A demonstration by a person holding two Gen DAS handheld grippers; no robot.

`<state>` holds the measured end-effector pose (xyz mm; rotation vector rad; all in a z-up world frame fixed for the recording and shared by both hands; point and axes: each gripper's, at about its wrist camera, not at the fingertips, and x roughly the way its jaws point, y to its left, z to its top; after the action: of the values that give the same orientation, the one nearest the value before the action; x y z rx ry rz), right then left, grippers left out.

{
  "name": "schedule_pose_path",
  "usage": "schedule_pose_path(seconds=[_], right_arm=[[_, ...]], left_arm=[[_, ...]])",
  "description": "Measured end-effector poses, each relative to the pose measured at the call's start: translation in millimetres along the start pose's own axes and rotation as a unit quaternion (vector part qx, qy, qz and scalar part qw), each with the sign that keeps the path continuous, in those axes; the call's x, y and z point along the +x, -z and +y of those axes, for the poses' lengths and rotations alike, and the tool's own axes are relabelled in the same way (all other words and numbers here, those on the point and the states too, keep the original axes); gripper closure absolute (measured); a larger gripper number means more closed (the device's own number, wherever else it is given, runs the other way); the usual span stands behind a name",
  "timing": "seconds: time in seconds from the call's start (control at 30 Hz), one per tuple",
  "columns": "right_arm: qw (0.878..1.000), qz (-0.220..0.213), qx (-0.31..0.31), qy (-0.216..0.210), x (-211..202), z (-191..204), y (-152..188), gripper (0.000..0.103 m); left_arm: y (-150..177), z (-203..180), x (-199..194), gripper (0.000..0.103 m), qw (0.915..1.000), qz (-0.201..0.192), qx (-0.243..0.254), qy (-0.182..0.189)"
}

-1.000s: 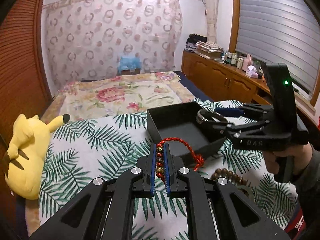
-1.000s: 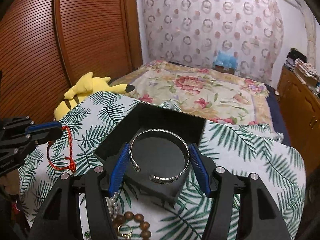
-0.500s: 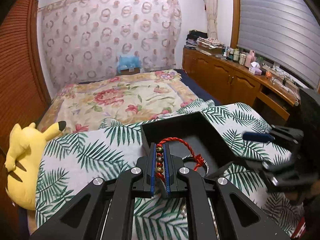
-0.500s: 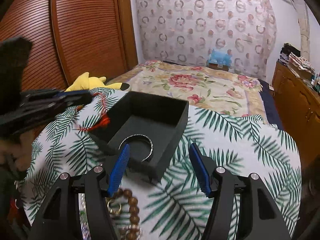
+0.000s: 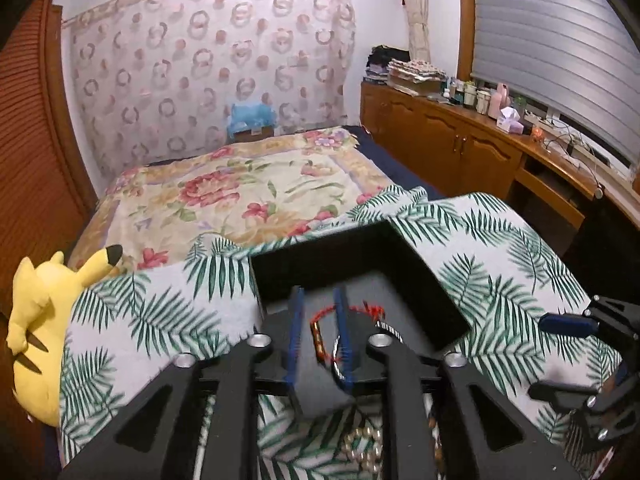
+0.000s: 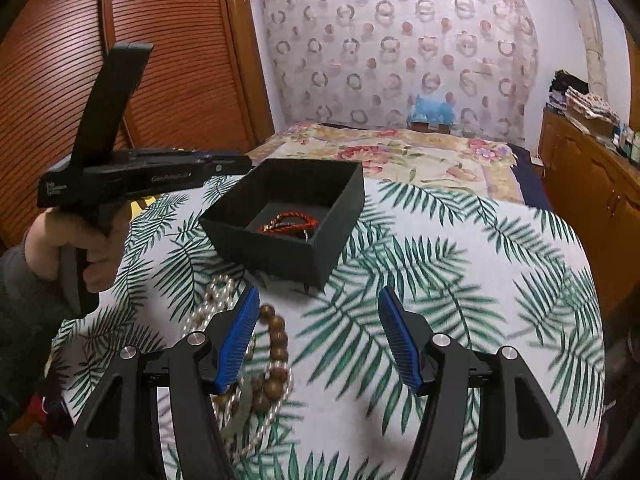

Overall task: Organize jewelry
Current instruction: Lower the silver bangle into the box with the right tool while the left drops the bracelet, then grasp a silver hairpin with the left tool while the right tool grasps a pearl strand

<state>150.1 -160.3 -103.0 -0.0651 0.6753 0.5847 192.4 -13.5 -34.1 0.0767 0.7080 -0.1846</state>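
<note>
- The black box point(image 6: 288, 216) sits on the palm-print surface point(image 6: 460, 280), and the red cord bracelet point(image 6: 290, 221) lies on its floor, with a silver bangle point(image 5: 362, 344) partly under it.
- The left gripper point(image 5: 318, 332) hovers over the box's near corner; its fingers point(image 5: 295, 336) stand parted, with the cord between them but not pinched, so I judge it released.
- The right gripper point(image 6: 316, 340) is wide open and empty, short of the box.
- What remains lies outside the box: the wooden bead strand point(image 6: 276, 344) and the pearl strand point(image 6: 208, 312), heaped at the right gripper's left finger point(image 6: 236, 344).
- The heap lies just left of the right gripper's gap and runs roughly along its line of reach, toward the box. The right gripper looks nearer, and probably needs a small leftward shift.
</note>
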Motion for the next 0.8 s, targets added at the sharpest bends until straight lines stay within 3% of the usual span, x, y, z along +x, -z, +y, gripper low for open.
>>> schedule_pose_path(seconds=[0.43,0.53,0.6,0.8], right_arm=[[1.000,0.020,-0.016,-0.012,-22.4,33.1,49.3,0.040],[0.999,0.031,-0.024,-0.011,-25.0,37.6,55.9,0.046],[0.999,0.038,-0.031,-0.006,-27.1,40.3,60.6,0.050],[0.997,0.060,-0.042,-0.003,-28.7,44.6,73.7,0.056]], left_arm=[[76.6,0.0,-52.7,0.068,0.9995,0.012,-0.020,0.020],[92.7,0.9,-60.4,0.067,0.9992,0.018,-0.026,0.023],[99.6,1.4,-63.6,0.058,0.9991,0.020,-0.029,0.024],[120.2,-11.3,-72.8,0.057,0.9984,0.027,-0.030,0.039]])
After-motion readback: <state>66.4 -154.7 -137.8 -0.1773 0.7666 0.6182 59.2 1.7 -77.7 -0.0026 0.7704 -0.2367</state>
